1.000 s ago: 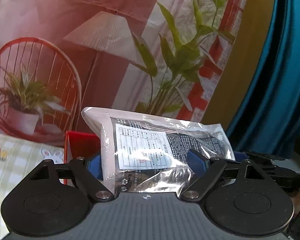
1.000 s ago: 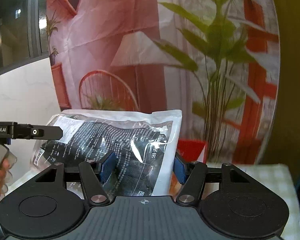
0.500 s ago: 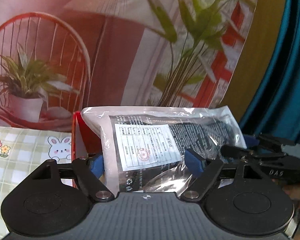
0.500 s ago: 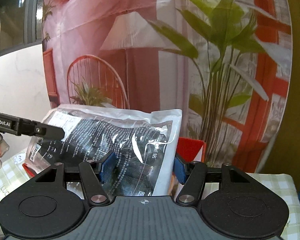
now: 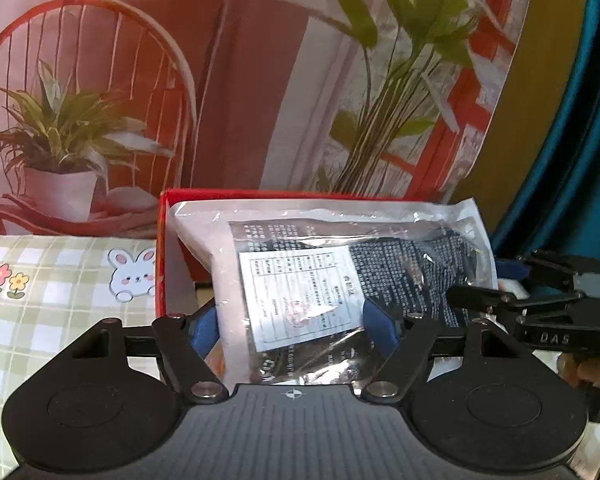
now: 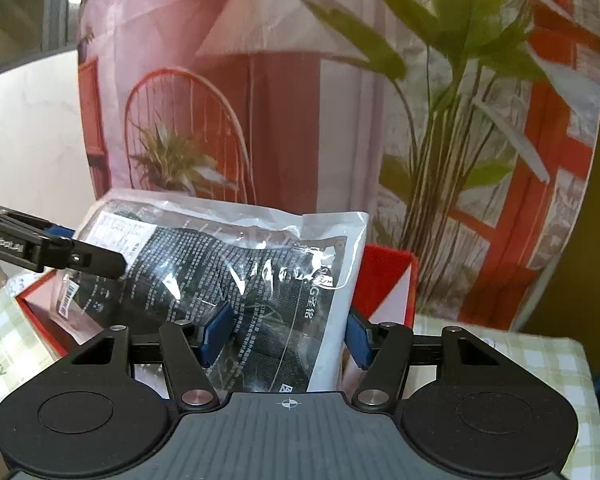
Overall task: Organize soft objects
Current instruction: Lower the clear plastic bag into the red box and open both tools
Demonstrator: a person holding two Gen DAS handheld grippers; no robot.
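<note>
1. 2 handheld grippers carry 1 clear plastic packet (image 5: 340,280) of dark knitted fabric with a white printed label, 1 gripper at each end of it.
2. The left gripper (image 5: 296,330) has the labelled end of the packet between its blue pads (image 5: 380,326). Its jaws have just been closing, and the film looks pinched between the pads, so I judge it gripped.
3. The right gripper (image 6: 286,334) holds the other end of the same packet (image 6: 228,272); its blue pads press the wrinkled film from both sides, at a steady width.
4. The packet hangs low over an open red box (image 5: 168,248) at the far side of a checked tablecloth (image 5: 52,300) printed with a rabbit and flowers. The far red wall shows just above the packet's top edge, and in the right view red corners (image 6: 392,276) stand out at both sides of the packet.
5. Whether the packet's underside touches the box floor is hidden behind it.
6. Progress, as a judgement: pick-up and carry are done and the packet is lined up with the box. Left to do: settle it flat inside, part both sets of jaws, and draw the grippers clear.
7. No other soft item is visible here, so how many remain cannot be told.
</note>
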